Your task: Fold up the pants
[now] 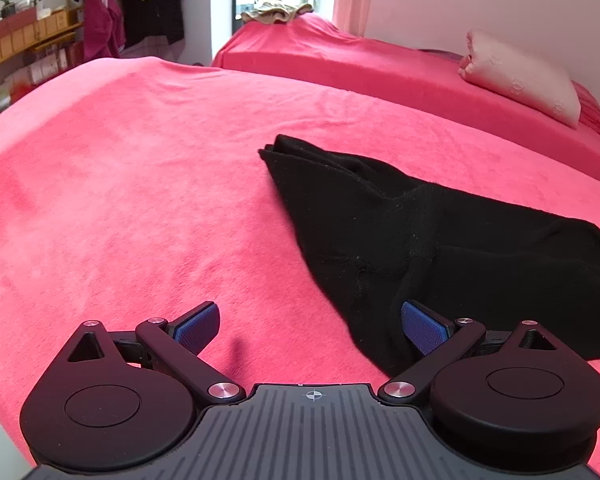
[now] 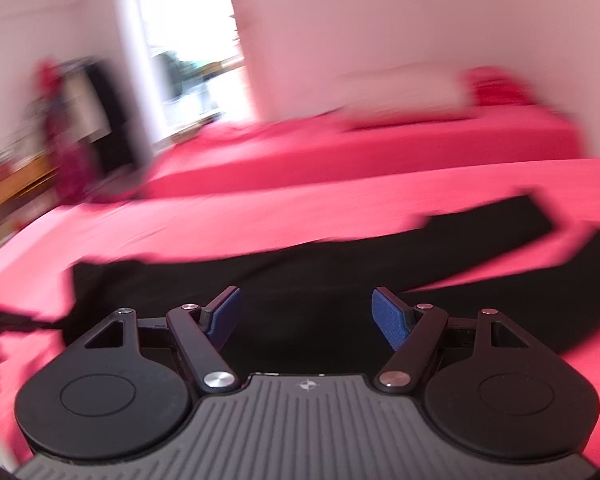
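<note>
Black pants (image 1: 420,232) lie crumpled on the red blanket (image 1: 140,200) of the bed, with one end pointing to the far left and the rest running off to the right. My left gripper (image 1: 310,326) hovers open at their near edge. Its right pad (image 1: 422,330) is over the black cloth and its left pad (image 1: 198,326) over bare blanket. The right wrist view is motion-blurred. There the pants (image 2: 300,272) stretch across the blanket (image 2: 260,216), two legs splitting toward the right. My right gripper (image 2: 307,320) stands open above them, nothing pinched.
A second red-covered bed (image 1: 380,64) sits behind, with a pale pillow (image 1: 520,76) and a beige clothing pile (image 1: 276,12). A wooden shelf (image 1: 28,40) and hanging clothes (image 1: 100,20) stand at the far left. A bright window (image 2: 196,60) shows beyond.
</note>
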{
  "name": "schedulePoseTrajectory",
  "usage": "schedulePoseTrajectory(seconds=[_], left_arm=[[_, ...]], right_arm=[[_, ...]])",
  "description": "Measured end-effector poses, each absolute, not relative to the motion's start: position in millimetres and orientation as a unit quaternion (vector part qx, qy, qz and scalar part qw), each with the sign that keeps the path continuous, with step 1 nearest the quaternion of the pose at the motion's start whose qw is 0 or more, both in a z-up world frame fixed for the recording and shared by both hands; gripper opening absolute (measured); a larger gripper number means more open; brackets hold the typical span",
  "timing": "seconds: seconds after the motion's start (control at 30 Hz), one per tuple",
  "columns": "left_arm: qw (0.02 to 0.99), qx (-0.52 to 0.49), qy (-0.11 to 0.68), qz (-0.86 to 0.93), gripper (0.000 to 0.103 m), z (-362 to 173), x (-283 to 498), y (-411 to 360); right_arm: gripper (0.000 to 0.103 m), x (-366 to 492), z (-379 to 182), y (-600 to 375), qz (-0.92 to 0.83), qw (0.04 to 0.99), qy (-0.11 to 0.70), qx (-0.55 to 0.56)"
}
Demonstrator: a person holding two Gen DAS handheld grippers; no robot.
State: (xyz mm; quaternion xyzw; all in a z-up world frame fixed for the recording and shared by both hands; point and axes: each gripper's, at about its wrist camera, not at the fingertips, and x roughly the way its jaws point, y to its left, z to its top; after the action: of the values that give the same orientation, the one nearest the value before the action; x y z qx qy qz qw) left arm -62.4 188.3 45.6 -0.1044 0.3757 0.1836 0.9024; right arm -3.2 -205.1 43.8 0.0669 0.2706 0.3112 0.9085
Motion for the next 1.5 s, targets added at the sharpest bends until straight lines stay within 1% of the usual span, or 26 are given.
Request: schedulePoseTrajectory(seconds=[0.07, 0.2, 0.3, 0.4, 0.47, 0.5, 0.53, 0.57, 0.63, 0.7, 0.73, 0.77, 0.8, 0.83, 0.9, 0.93, 0.97, 1.0, 1.1, 1.23, 1.3, 1.33, 1.43, 1.5], left_arm=[[0.902, -0.101, 0.371, 0.194, 0.103, 47, -73, 195], [0.892, -0.091, 0.362, 0.254, 0.103, 49, -102, 221], [0.884, -0.115, 0.358, 0.277, 0.103, 48, -127, 244], [0.878, -0.124, 0.356, 0.296, 0.103, 48, -145, 260], [0.875, -0.127, 0.356, 0.304, 0.103, 48, -151, 267], [0.873, -0.130, 0.355, 0.308, 0.103, 49, -153, 270], [0.872, -0.133, 0.354, 0.312, 0.103, 50, -156, 274], [0.870, -0.136, 0.352, 0.316, 0.103, 51, -158, 277], [0.868, -0.141, 0.344, 0.329, 0.103, 55, -162, 283], [0.867, -0.148, 0.333, 0.340, 0.103, 60, -167, 290], [0.866, -0.153, 0.329, 0.346, 0.103, 62, -169, 293], [0.864, -0.157, 0.325, 0.350, 0.103, 64, -171, 296], [0.863, -0.162, 0.322, 0.353, 0.103, 65, -173, 298], [0.863, -0.165, 0.320, 0.355, 0.103, 66, -174, 299], [0.865, -0.165, 0.317, 0.351, 0.103, 68, -174, 299], [0.867, -0.164, 0.317, 0.349, 0.103, 69, -173, 298], [0.868, -0.163, 0.317, 0.345, 0.103, 69, -171, 298], [0.871, -0.161, 0.317, 0.339, 0.103, 70, -169, 296], [0.882, -0.159, 0.314, 0.314, 0.103, 70, -156, 288], [0.902, -0.151, 0.318, 0.249, 0.103, 63, -127, 259], [0.908, -0.136, 0.332, 0.216, 0.103, 55, -109, 241], [0.910, -0.125, 0.338, 0.204, 0.103, 50, -100, 232], [0.909, -0.086, 0.364, 0.181, 0.103, 29, -82, 214], [0.900, -0.082, 0.388, 0.179, 0.103, 11, -76, 214]], right_arm=[[0.073, 5, 42, -155, 0.379, 0.877, 0.289, 0.062], [0.072, 18, 39, -62, 0.456, 0.830, 0.320, 0.042], [0.071, 18, 29, 0, 0.462, 0.816, 0.347, 0.009], [0.069, 22, 11, 33, 0.441, 0.803, 0.400, 0.021], [0.046, 25, 5, 42, 0.434, 0.806, 0.402, 0.020], [0.018, 23, 3, 43, 0.432, 0.811, 0.393, 0.008], [0.008, 19, 8, 50, 0.432, 0.818, 0.379, -0.006], [0.008, 9, 16, 57, 0.443, 0.821, 0.360, -0.022], [0.008, -30, 35, 73, 0.505, 0.808, 0.291, -0.087], [0.010, -93, 38, 95, 0.538, 0.789, 0.194, -0.222], [0.018, -118, 30, 101, 0.549, 0.772, 0.156, -0.279], [0.030, -134, 20, 106, 0.562, 0.752, 0.143, -0.313], [0.038, -144, 10, 109, 0.573, 0.734, 0.149, -0.334], [0.048, -149, 3, 108, 0.585, 0.720, 0.162, -0.338], [0.051, -152, 2, 96, 0.601, 0.709, 0.177, -0.323], [0.060, -150, 7, 84, 0.607, 0.709, 0.183, -0.310], [0.072, -147, 13, 73, 0.612, 0.709, 0.187, -0.296], [0.075, -140, 20, 61, 0.619, 0.709, 0.192, -0.279], [0.076, -94, 52, 35, 0.622, 0.715, 0.234, -0.217], [0.075, -8, 83, 20, 0.564, 0.772, 0.267, -0.118], [0.069, 30, 88, 28, 0.537, 0.792, 0.277, -0.091], [0.065, 47, 88, 38, 0.524, 0.797, 0.286, -0.087], [0.064, 86, 76, 82, 0.507, 0.797, 0.311, -0.106], [0.064, 101, 60, 115, 0.503, 0.789, 0.324, -0.138]])
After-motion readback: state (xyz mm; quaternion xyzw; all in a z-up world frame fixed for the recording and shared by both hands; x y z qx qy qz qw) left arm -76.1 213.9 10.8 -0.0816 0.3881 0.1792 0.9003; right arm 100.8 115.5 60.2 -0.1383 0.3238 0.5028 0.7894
